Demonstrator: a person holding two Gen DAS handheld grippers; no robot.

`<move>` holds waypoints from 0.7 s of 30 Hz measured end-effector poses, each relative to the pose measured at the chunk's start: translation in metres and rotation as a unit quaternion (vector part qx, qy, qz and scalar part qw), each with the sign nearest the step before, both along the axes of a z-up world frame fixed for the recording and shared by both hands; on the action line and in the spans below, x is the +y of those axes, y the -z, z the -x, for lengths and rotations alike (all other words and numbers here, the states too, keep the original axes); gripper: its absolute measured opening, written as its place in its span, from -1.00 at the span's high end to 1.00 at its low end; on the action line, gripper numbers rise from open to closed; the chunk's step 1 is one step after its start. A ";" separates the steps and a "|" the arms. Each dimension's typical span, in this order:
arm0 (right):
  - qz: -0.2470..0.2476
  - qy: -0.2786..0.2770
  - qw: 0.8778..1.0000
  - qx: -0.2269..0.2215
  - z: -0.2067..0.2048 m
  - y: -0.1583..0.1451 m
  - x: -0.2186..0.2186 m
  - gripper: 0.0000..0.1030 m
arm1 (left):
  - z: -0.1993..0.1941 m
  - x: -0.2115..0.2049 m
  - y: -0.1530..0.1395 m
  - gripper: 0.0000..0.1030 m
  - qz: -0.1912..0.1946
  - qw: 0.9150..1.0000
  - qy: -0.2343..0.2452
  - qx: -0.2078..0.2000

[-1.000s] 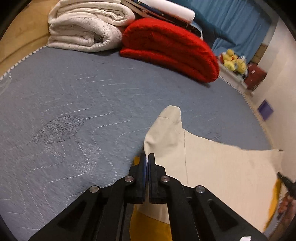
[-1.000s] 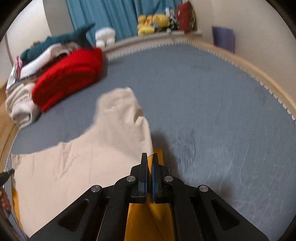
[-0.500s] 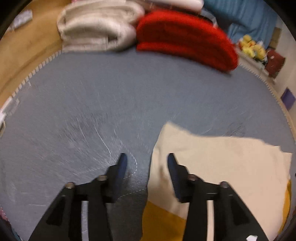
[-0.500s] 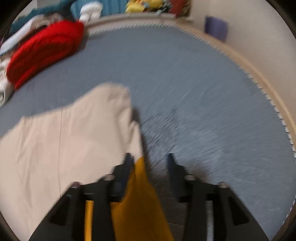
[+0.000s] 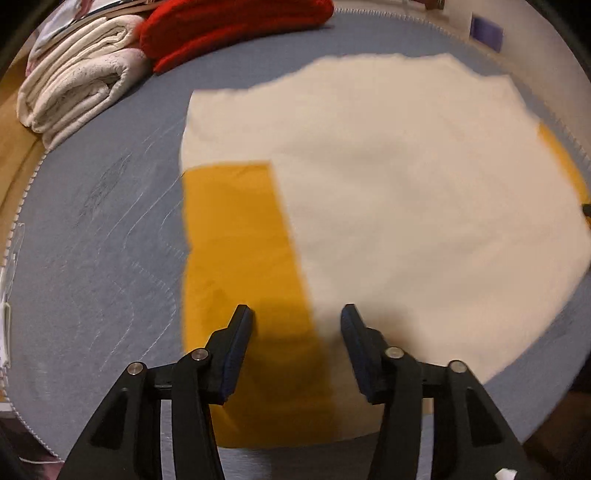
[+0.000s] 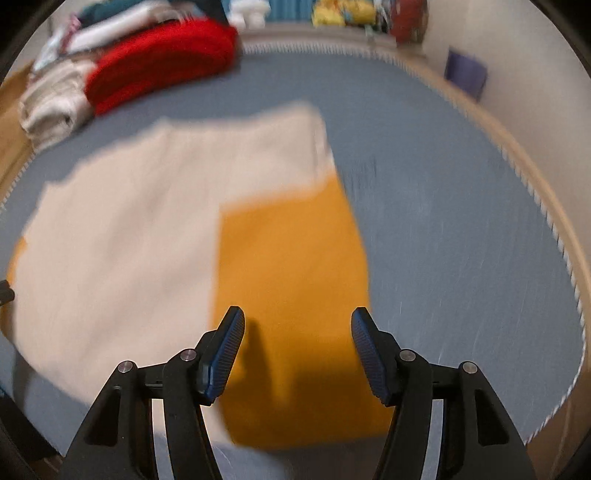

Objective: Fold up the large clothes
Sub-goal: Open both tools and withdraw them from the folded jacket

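A large cream garment [image 5: 406,192] with mustard-yellow panels [image 5: 236,258] lies flat on the grey-blue quilted bed [image 5: 92,258]. It also shows in the right wrist view [image 6: 129,229], where its yellow panel [image 6: 291,277] lies ahead of the fingers. My left gripper [image 5: 296,325] is open and empty, above the garment's near left edge. My right gripper [image 6: 297,328] is open and empty, above the yellow panel near the garment's right edge. The right wrist view is blurred.
A folded red blanket [image 5: 229,26] and a folded white blanket [image 5: 77,92] lie at the bed's far side; both show in the right wrist view, red [image 6: 159,70] and white [image 6: 51,107]. Plush toys [image 6: 340,11] line the far shelf. A wall [image 6: 524,66] runs along the right.
Both grippers were shut on the garment's edges one second ago. They opened, let go and pulled back towards me. The garment now lies spread flat.
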State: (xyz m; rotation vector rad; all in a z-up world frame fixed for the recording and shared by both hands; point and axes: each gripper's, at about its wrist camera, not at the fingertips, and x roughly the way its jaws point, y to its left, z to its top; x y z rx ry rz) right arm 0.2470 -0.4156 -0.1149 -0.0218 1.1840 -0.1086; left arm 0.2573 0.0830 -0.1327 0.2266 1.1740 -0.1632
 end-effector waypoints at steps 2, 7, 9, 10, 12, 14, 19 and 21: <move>0.005 0.007 1.000 0.027 0.003 0.017 -0.017 -0.19 | 0.002 0.006 -0.004 0.04 0.004 1.000 -0.014 -0.001; -0.005 0.048 0.999 0.006 0.006 -0.004 -0.044 -0.20 | 0.013 0.034 -0.022 0.35 0.029 0.994 -0.099 0.018; 0.011 0.059 0.998 0.034 0.006 0.005 -0.053 -0.20 | 0.020 0.045 -0.001 0.42 0.008 0.991 -0.117 0.060; 0.012 0.062 0.997 0.053 0.006 0.013 -0.056 -0.20 | 0.024 0.050 0.011 0.41 0.006 0.990 -0.119 0.079; 0.000 0.066 0.996 0.063 0.007 0.015 -0.060 -0.20 | 0.029 0.051 0.013 0.39 0.001 0.989 -0.124 0.082; 0.019 0.074 0.996 0.039 0.012 -0.008 -0.055 -0.20 | 0.035 0.043 -0.008 0.39 -0.014 0.990 -0.130 0.048; 0.015 0.029 0.998 -0.059 0.040 -0.087 -0.009 -0.28 | 0.072 0.011 -0.078 -0.12 0.047 0.988 -0.133 -0.058; 0.024 0.018 0.995 -0.093 0.058 -0.112 0.015 -0.49 | 0.093 -0.002 -0.096 -0.52 0.062 0.984 -0.137 -0.099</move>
